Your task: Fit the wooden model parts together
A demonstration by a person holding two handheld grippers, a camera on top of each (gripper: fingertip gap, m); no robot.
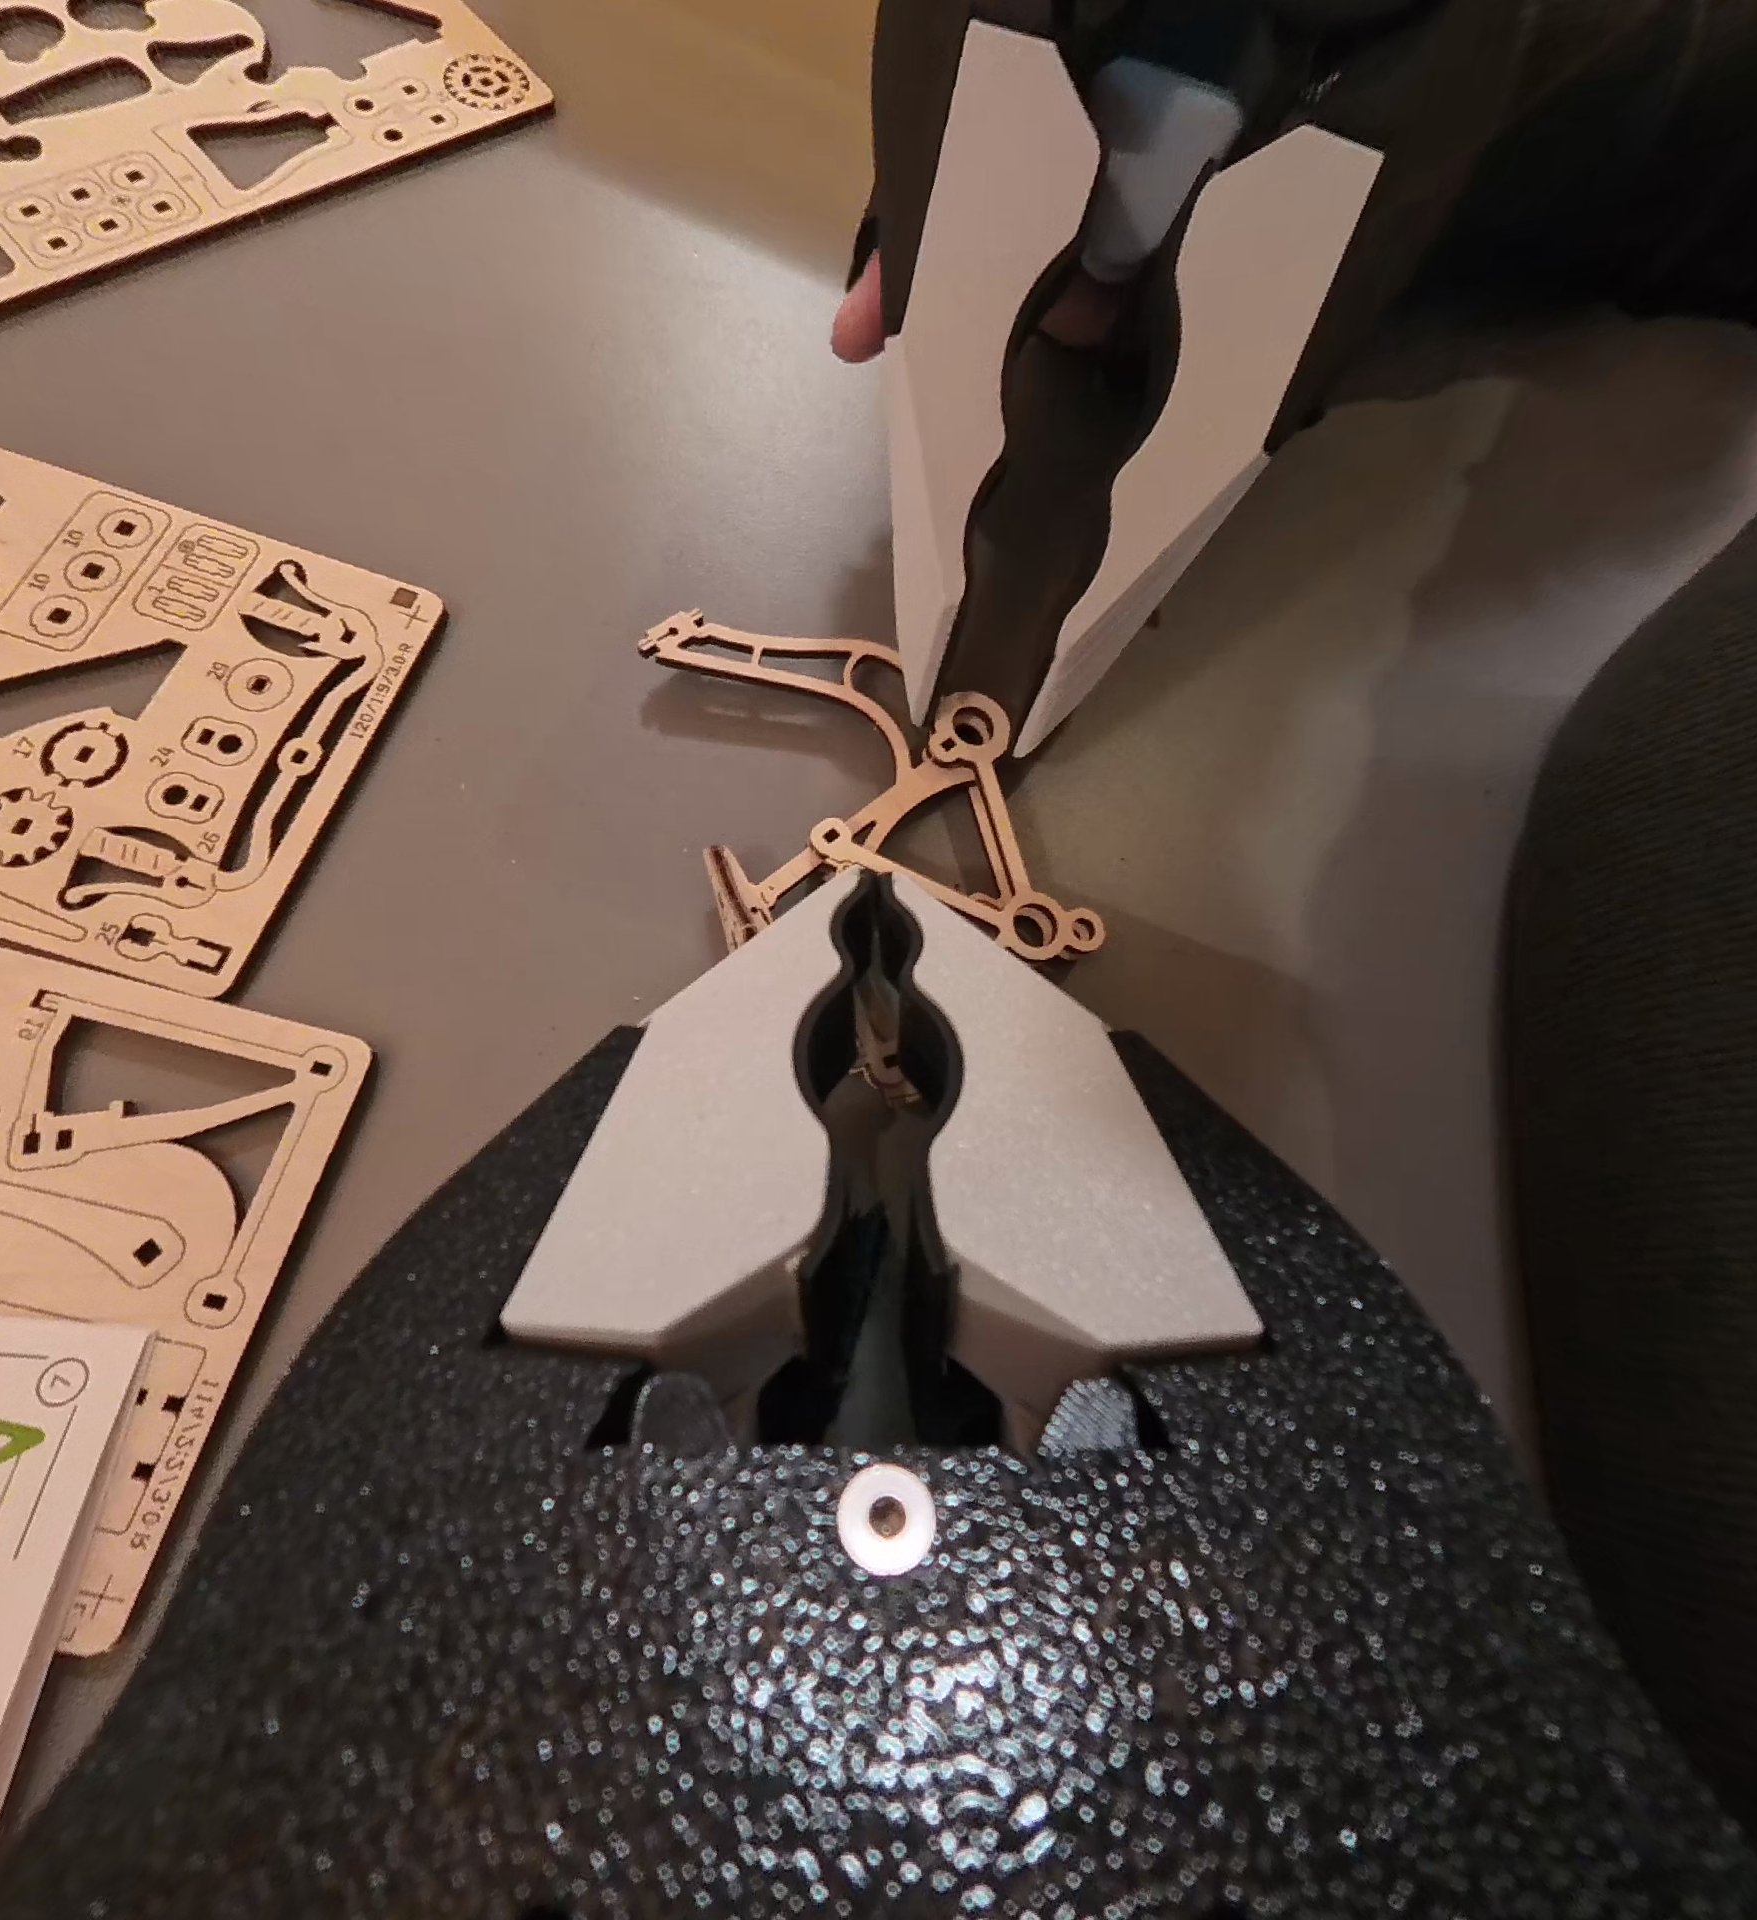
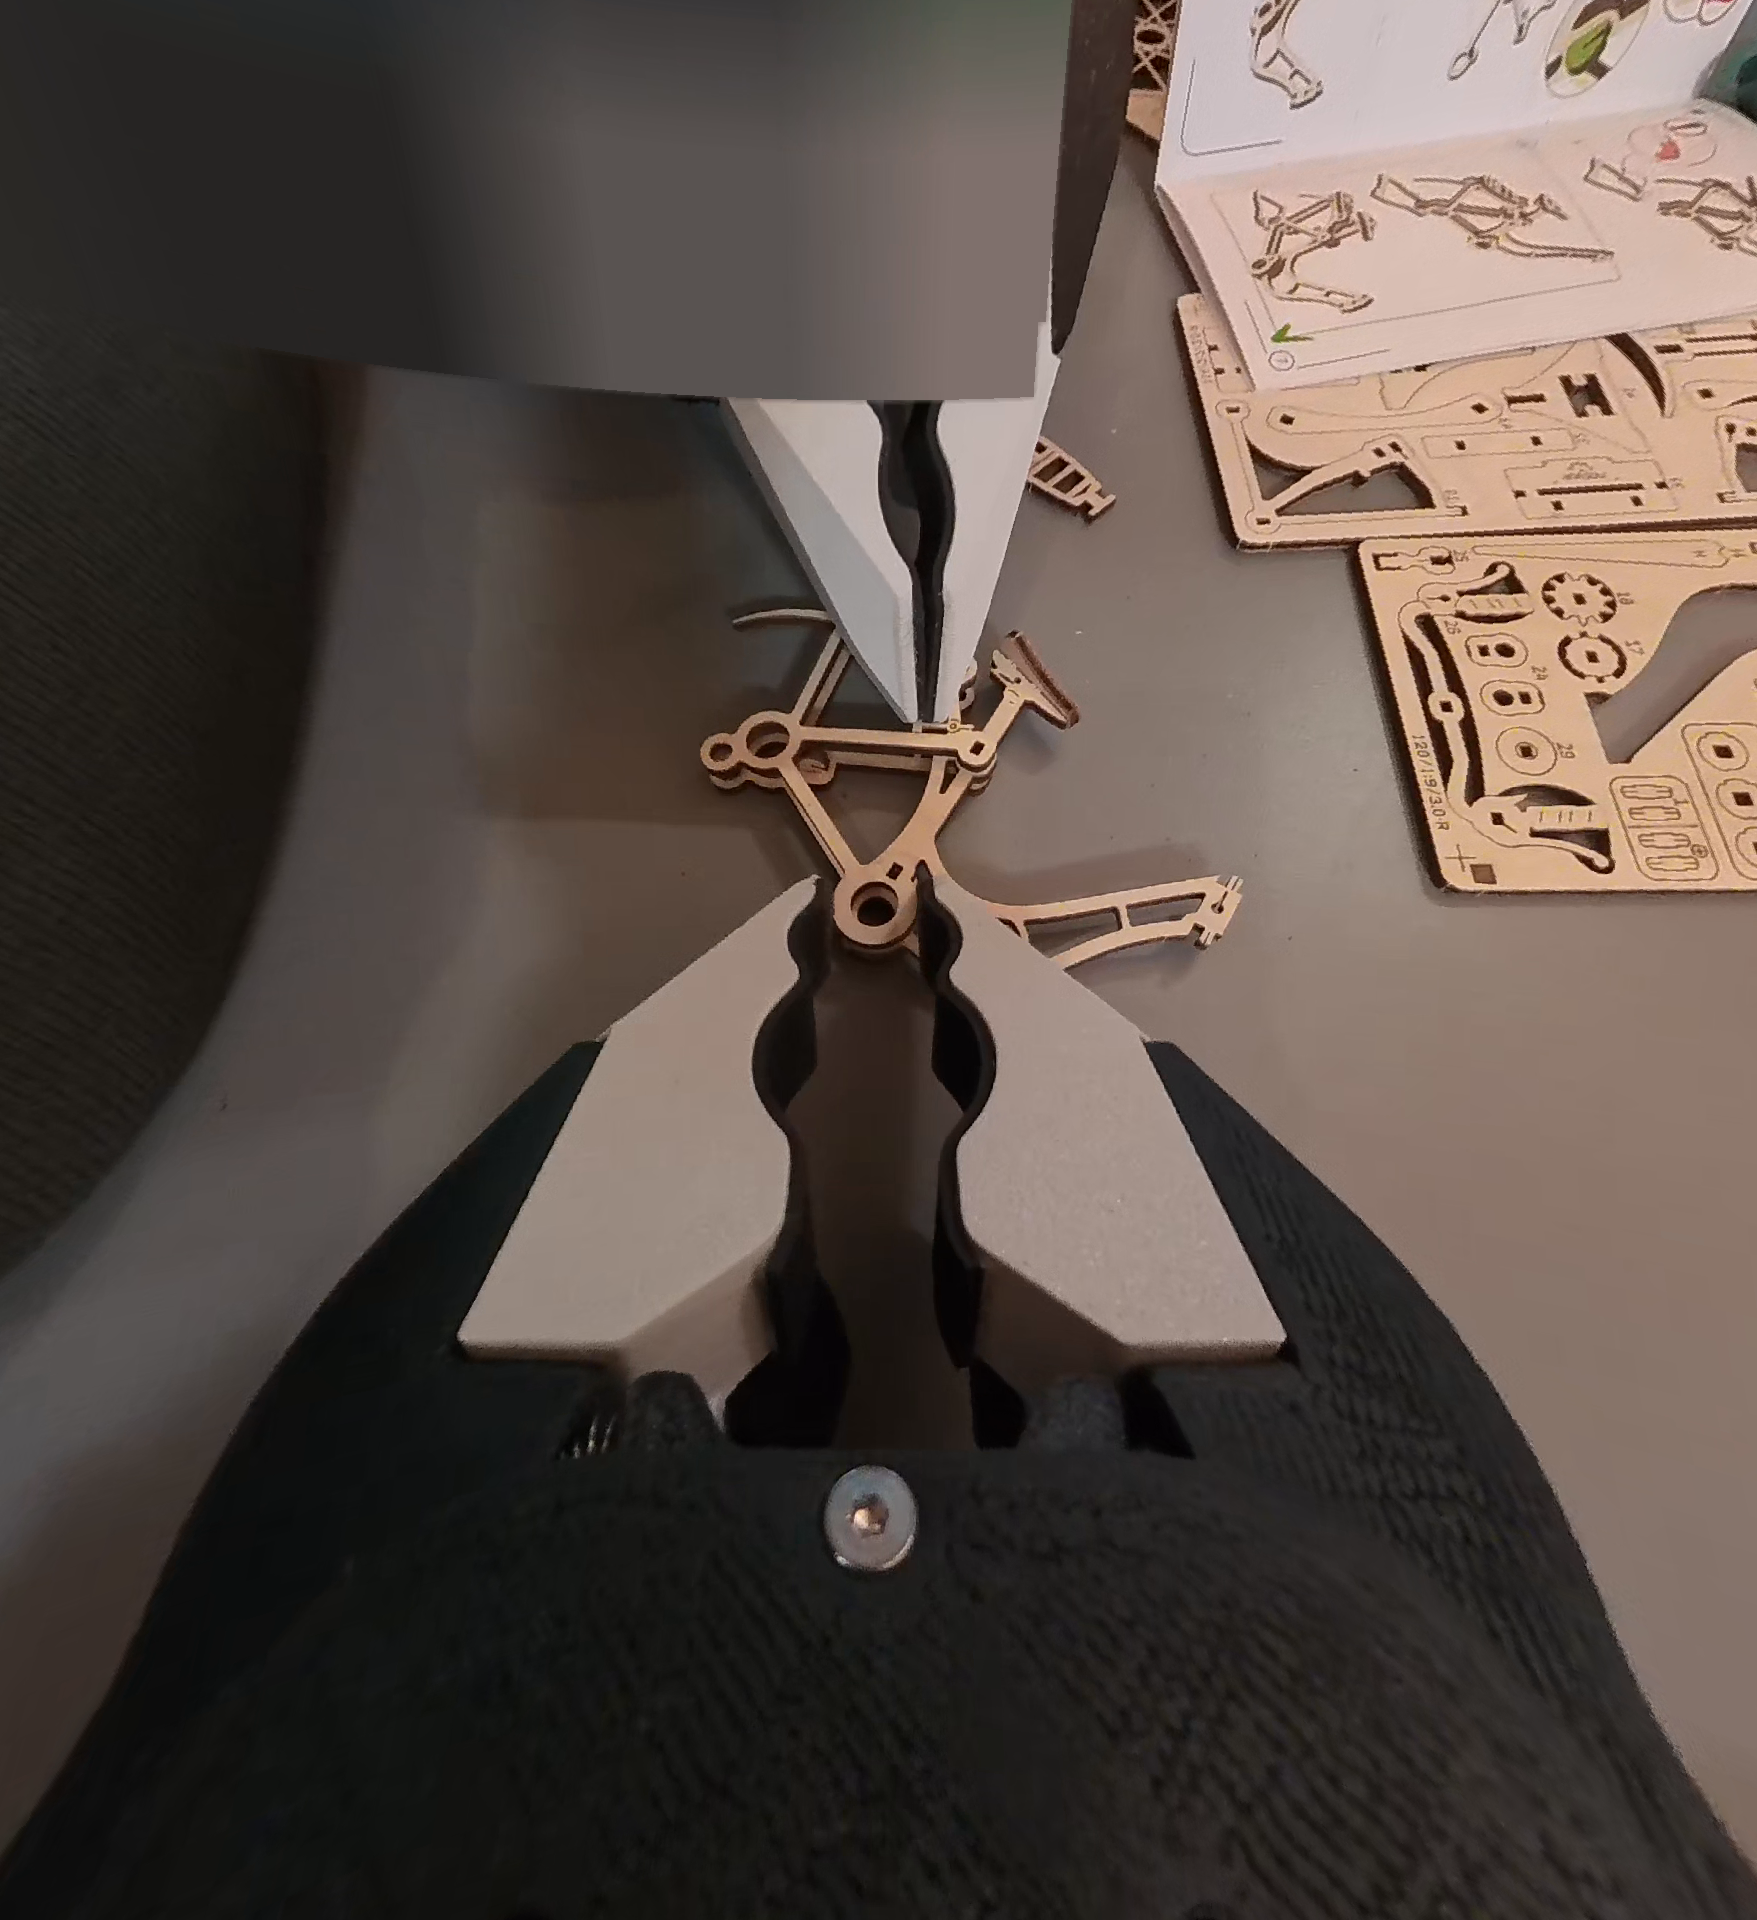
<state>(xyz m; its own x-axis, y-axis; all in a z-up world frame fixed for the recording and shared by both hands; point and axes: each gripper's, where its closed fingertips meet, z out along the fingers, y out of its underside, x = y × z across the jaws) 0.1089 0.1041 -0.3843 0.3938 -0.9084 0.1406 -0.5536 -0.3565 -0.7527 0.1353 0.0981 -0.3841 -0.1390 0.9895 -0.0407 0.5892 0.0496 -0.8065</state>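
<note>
On the grey worktop (image 1: pixel 562 436) your wooden frame (image 1: pixel 941 821) lies flat, with both tools at its opposite ends. Your left tool (image 1: pixel 876 883) is closed to a sliver on the frame's strut end. Your right tool (image 2: pixel 874 902) stands partly open, its tips bracketing the frame's ring end. Beside the frame lie wooden part sheets (image 1: pixel 141 748) and an instruction booklet (image 2: pixel 1456 229).

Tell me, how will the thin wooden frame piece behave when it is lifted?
The wooden frame piece is probably very light and somewhat fragile, since its struts are thin and cut through. Being flat, it should not roll. The right tool brackets its ring end.
</note>
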